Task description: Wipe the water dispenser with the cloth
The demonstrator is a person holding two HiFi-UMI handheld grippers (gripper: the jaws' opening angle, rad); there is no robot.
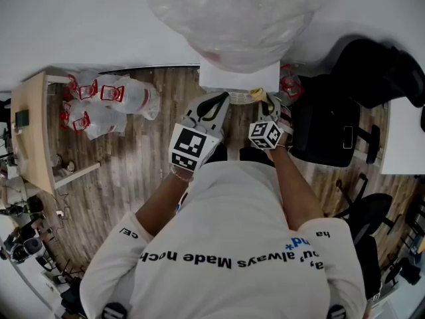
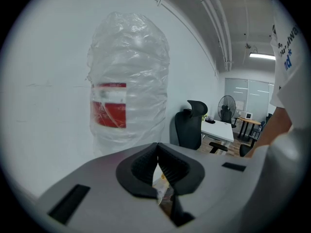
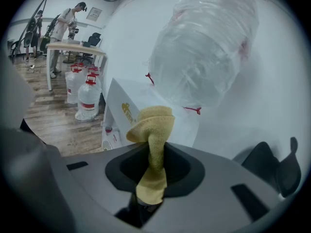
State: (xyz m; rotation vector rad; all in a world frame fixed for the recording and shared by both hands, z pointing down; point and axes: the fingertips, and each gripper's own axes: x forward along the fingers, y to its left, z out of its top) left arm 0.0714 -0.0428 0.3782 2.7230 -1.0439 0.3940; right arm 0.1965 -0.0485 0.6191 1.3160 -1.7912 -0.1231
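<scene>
Cloth (image 3: 154,127) pinched tight in right gripper (image 3: 156,152), just in front of water dispenser (image 3: 118,101), below its wrapped bottle (image 3: 204,47); left gripper (image 2: 158,147) pressed together, empty, near water dispenser too. Likely approach step: next, press cloth onto its front and sweep

Both arms stretched forward side by side, left gripper (image 1: 214,104) jaws pressed together, right gripper (image 1: 269,105) clamped on yellow cloth (image 3: 151,125)

Fuzzy terry cloth (image 3: 154,130); crinkled glossy plastic bottle wrap (image 2: 129,62); floor (image 1: 133,168) probably matt wood laminate.
</scene>
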